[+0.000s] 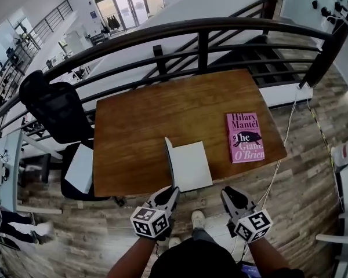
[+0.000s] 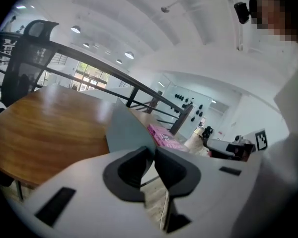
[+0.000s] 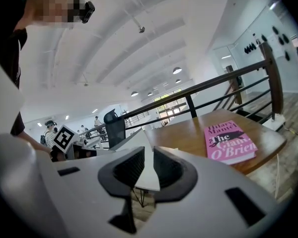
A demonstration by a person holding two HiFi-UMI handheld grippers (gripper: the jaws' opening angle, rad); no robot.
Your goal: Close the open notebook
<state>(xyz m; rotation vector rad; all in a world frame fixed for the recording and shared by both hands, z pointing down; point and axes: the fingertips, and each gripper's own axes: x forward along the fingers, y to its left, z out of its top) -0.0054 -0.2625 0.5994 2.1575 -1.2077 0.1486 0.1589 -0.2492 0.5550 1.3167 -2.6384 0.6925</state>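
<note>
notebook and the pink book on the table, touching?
Apart. The head view shows a strip of bare wood between the notebook and the pink book on the table.

Notebook (image 2: 126, 128) lower part behind left claw (image 2: 151, 152), chair (image 1: 55, 112) partly behind table (image 1: 133, 132)

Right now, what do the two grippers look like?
Left gripper and right gripper: pale grey moulded bodies, black ribbed jaw pads, each carrying a white cube with black square markers. No cable shows on either. The person wears a black top.
</note>
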